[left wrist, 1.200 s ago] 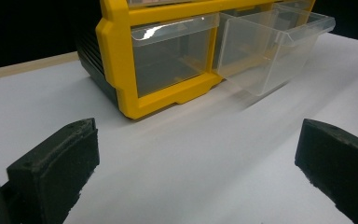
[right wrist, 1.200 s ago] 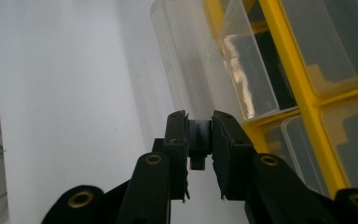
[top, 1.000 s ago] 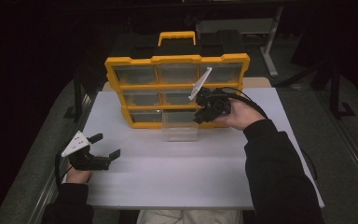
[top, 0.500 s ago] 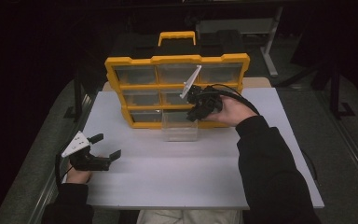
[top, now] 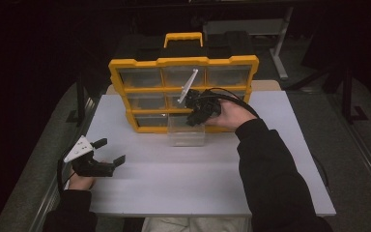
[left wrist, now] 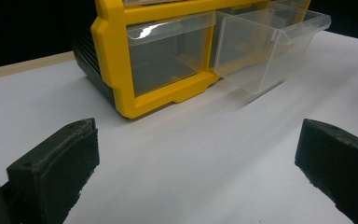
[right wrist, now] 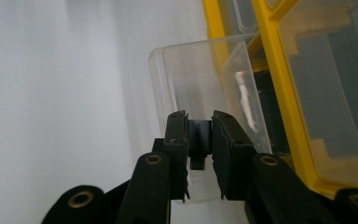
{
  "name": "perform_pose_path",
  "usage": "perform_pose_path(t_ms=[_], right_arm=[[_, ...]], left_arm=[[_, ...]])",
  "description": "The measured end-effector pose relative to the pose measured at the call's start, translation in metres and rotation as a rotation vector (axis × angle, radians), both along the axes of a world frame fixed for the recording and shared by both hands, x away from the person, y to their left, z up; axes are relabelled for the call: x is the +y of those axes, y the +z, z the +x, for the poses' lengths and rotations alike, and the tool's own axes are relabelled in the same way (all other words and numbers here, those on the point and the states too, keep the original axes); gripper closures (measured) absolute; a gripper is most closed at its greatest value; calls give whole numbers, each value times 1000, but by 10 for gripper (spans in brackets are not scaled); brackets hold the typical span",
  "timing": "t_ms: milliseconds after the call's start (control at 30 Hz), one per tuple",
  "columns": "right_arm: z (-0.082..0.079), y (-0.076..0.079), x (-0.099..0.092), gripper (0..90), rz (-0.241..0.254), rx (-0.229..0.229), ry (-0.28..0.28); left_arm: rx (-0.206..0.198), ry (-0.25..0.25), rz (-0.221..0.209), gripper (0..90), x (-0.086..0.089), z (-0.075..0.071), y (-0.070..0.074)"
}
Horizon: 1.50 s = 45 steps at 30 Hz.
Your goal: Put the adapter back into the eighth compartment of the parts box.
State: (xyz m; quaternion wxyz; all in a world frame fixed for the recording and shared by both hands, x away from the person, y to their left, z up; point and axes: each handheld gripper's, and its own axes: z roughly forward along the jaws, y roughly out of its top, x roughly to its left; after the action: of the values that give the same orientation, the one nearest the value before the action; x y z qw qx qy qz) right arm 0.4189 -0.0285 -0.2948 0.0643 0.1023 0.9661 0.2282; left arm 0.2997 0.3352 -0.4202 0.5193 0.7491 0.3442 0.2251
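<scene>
Looking down from the high view: yellow organizer point(top: 183, 94) stands upright at the far side of the white table point(top: 193, 183), black handle on top. Its bottom-middle clear drawer point(top: 187, 131) is pulled out toward the person, resting on the table w/ its back end at the frame. Right gripper point(top: 194, 117) sits over the drawer's right side, jaws pointing down at it; right hand point(top: 229, 115) behind it, dark sleeve coming in from bottom right. Left gripper point(top: 110, 152) is low on the table's left, well apart from the organizer, jaws spread w/ nothing between.

Left gripper view: both black jaws stand wide at the frame's bottom corners, bare table between them. Organizer point(left wrist: 154, 70) ahead, its lower-left drawer pushed in; the pulled-out clear drawer point(left wrist: 265, 44) juts forward to its right.

Right gripper view: right gripper point(right wrist: 200, 133) has its jaws drawn close together, a small dark piece point(right wrist: 198, 145) sitting between the pads; can't tell what it is. Clear drawer point(right wrist: 205, 84) lies directly under and ahead of the jaws, its open top facing the camera, organizer's yellow frame point(right wrist: 279, 93) just right of it.
</scene>
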Motion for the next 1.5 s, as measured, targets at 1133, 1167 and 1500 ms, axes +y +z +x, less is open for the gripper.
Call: perform_pose_path(t_ms=[1133,1167,1500], right_arm=[[18,-34,28,748,-40,46,10],[18,-35,28,747,-43,44,12],[15,-31,26,656,-47,21,-1]], left_arm=[[2,-10,-9,0,-1,1,-1],[2,-10,-8,0,-1,1,-1],[5,-11,0,0,-2,1,-1]])
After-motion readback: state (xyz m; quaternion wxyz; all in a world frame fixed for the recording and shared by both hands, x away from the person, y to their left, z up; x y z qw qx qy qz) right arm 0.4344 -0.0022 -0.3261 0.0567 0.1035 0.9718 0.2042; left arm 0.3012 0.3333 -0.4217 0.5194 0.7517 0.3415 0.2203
